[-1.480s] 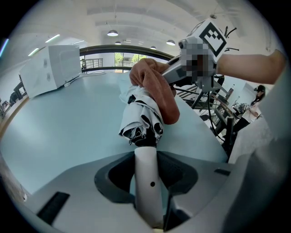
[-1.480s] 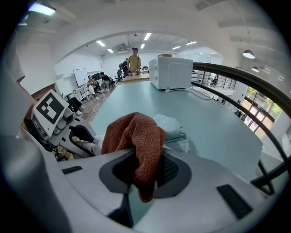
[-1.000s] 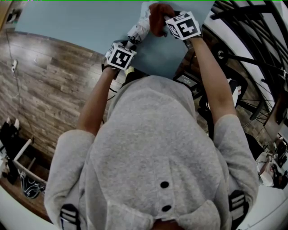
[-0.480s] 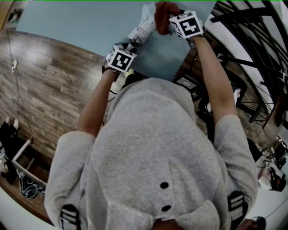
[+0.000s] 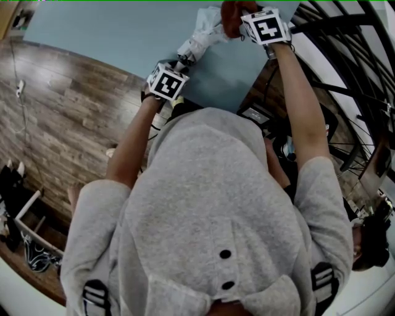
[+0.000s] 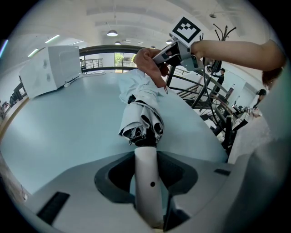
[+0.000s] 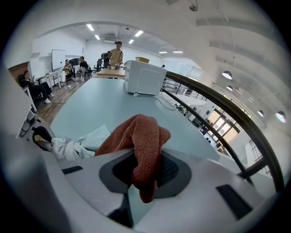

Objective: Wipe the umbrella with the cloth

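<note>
A folded pale umbrella [image 6: 142, 109] lies on the light blue table [image 6: 68, 118], its canopy bunched and its white handle [image 6: 146, 182] pointing back at me. My left gripper [image 6: 146, 179] is shut on that handle; in the head view the left gripper [image 5: 180, 60] is at the umbrella's [image 5: 199, 34] near end. A rust-red cloth [image 7: 143, 145] hangs between the jaws of my right gripper [image 7: 144, 175], which is shut on it. The cloth [image 5: 233, 11] rests against the far part of the canopy, with the right gripper [image 5: 242, 20] just behind it. The umbrella's tip is hidden.
A white box-shaped appliance [image 7: 145, 77] stands far back on the table, with a cable beside it. A black metal railing [image 5: 345, 37] runs along the table's right side. Wooden floor [image 5: 55, 111] lies to the left. Several people [image 7: 113, 52] are at distant desks.
The right gripper and the red cloth have moved up the picture and a little to the right, along the umbrella toward its far end. The left gripper and the handle have stayed put.
</note>
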`<state>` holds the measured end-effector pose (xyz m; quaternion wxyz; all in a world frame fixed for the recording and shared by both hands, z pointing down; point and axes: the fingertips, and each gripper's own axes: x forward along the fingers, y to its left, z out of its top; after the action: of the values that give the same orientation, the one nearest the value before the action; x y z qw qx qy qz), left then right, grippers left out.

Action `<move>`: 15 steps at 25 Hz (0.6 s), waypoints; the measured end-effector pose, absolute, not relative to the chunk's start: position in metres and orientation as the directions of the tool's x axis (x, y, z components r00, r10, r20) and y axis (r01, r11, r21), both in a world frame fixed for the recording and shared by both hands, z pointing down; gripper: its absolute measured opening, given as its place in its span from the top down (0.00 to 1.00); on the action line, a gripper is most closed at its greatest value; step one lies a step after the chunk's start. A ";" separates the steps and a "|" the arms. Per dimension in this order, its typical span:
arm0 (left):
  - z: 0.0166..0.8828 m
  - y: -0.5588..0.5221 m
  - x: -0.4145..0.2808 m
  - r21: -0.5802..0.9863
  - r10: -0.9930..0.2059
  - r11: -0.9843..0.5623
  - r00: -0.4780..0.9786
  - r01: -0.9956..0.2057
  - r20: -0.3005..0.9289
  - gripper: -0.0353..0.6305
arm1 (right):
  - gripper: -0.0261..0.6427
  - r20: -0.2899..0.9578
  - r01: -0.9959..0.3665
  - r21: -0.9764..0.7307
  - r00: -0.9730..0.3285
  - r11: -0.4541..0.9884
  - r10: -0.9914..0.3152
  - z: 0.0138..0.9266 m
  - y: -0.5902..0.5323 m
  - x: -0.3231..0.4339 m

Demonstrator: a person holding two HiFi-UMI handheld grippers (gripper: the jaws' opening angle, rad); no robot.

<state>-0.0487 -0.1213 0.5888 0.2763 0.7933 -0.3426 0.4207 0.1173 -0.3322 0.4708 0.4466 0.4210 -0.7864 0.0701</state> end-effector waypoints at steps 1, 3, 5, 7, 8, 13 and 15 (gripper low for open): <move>0.589 -0.121 -0.048 0.152 -0.311 -0.613 0.413 -0.776 0.856 0.71 | 0.84 0.755 -0.726 0.276 -0.243 0.631 -0.609 0.467 -0.336 0.119; 0.588 -0.121 -0.047 0.152 -0.312 -0.614 0.415 -0.775 0.855 0.71 | 0.84 0.738 -0.729 0.294 -0.237 0.618 -0.631 0.457 -0.344 0.121; 0.588 -0.121 -0.048 0.149 -0.314 -0.615 0.414 -0.775 0.854 0.71 | 0.84 0.717 -0.741 0.301 -0.240 0.601 -0.654 0.446 -0.351 0.122; 0.588 -0.120 -0.048 0.147 -0.317 -0.614 0.413 -0.776 0.854 0.71 | 0.84 0.691 -0.755 0.305 -0.244 0.581 -0.681 0.434 -0.356 0.121; 0.589 -0.120 -0.048 0.147 -0.317 -0.614 0.412 -0.776 0.854 0.71 | 0.84 0.674 -0.763 0.306 -0.250 0.570 -0.695 0.427 -0.358 0.120; 0.589 -0.121 -0.048 0.151 -0.314 -0.614 0.416 -0.775 0.853 0.71 | 0.84 0.609 -0.785 0.274 -0.306 0.556 -0.732 0.413 -0.352 0.098; 0.589 -0.121 -0.046 0.152 -0.314 -0.615 0.417 -0.774 0.853 0.71 | 0.84 0.607 -0.760 0.282 -0.331 0.586 -0.722 0.419 -0.342 0.084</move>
<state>-0.0463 -0.1208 0.5892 0.2752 0.7956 -0.3417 0.4177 0.0836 -0.3419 0.4192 0.3575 0.4543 -0.8155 0.0261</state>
